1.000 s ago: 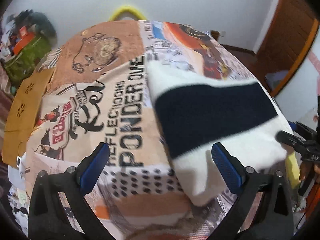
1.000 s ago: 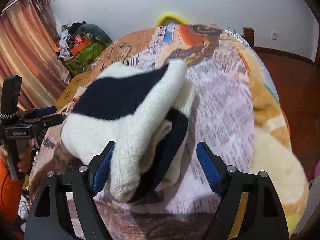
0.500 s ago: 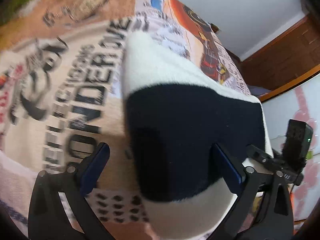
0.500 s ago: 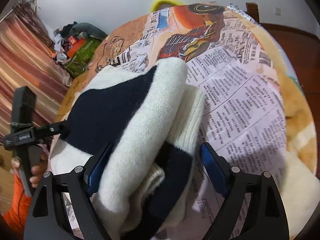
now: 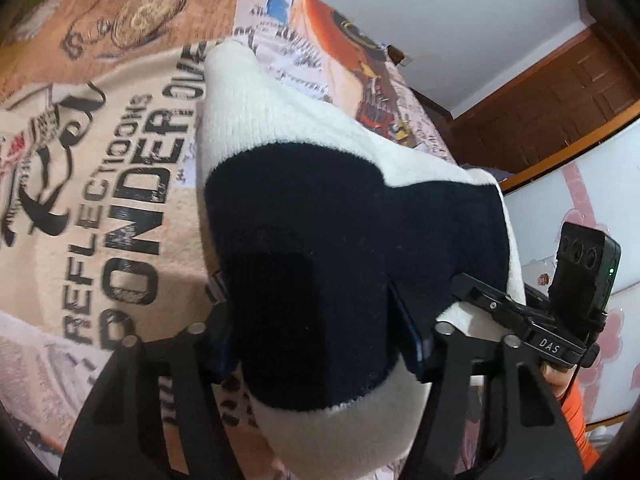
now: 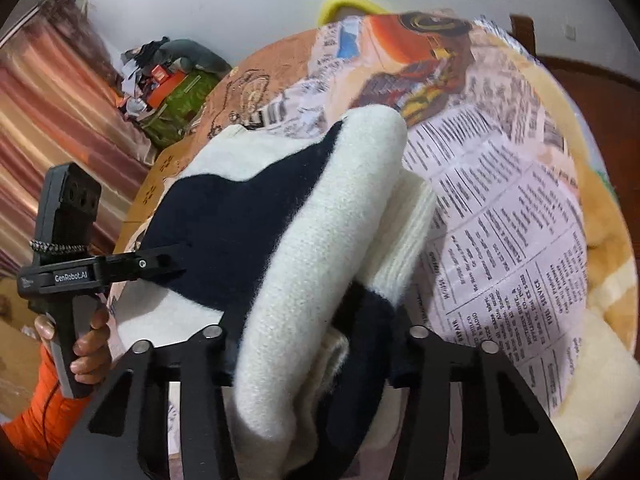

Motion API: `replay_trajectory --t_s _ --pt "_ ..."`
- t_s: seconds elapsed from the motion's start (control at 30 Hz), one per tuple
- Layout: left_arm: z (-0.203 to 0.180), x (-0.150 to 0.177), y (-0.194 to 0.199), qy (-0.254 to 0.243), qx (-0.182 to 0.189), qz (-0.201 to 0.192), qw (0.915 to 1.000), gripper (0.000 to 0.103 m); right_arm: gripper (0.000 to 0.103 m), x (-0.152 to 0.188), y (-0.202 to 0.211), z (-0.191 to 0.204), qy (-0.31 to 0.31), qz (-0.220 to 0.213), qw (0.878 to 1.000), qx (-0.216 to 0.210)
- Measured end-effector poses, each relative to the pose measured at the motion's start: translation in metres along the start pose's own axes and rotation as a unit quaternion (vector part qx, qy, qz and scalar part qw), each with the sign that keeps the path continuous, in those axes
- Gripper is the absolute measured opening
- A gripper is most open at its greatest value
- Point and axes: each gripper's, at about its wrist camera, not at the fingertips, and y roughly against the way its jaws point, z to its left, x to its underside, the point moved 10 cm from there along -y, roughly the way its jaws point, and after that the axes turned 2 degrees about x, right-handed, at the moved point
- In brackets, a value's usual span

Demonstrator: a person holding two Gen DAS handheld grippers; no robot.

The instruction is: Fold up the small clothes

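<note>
Near the bed's [image 5: 100,168] front edge lies the folded sweater [image 5: 320,240], long axis spanning both tongs: left gripper [image 5: 320,344] and right gripper [image 6: 316,360], jaws just closing, each pinch one end.

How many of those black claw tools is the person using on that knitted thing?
2. The left claw has just closed on the near edge of the cream and navy sweater; the right claw has just closed on its bunched folded end. Others could be out of view.
</note>
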Motion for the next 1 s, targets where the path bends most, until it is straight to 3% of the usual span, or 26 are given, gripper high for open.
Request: replay_trajectory --t_s 0.23,0.37,0.5,0.63,0.83,0.9,1.0 --pt "0.012 -0.007 0.082 -0.025 -0.029 -0.073 0.9966 0.059 0.039 -0.016 0.011 0.060 0.033 -0.028 0.999 -0.025" --pt "0.040 -0.014 0.130 -0.016 -0.047 -0.104 0.9934 0.059 0.039 -0.029 0.006 0.107 0.047 -0.045 0.997 -0.049" --pt "0.082 -0.014 0.160 -0.006 -0.067 -0.110 0.9917 0.059 0.039 -0.034 -0.014 0.145 0.060 -0.043 0.995 -0.068" --pt "0.126 -0.005 0.167 0.021 -0.079 -0.098 0.9918 0.059 0.039 -0.027 -0.053 0.171 0.049 -0.024 0.995 -0.088" --pt "0.193 0.016 0.138 0.061 -0.118 -0.060 0.9894 0.061 0.039 -0.001 -0.116 0.184 0.051 0.030 0.996 -0.072" --pt "0.209 0.021 0.128 0.077 -0.117 -0.061 0.9882 0.069 0.043 0.003 -0.128 0.181 0.065 0.038 0.996 -0.053" --pt "0.213 0.023 0.131 0.081 -0.108 -0.078 0.9877 0.072 0.052 0.003 -0.129 0.180 0.078 0.044 0.995 -0.049"
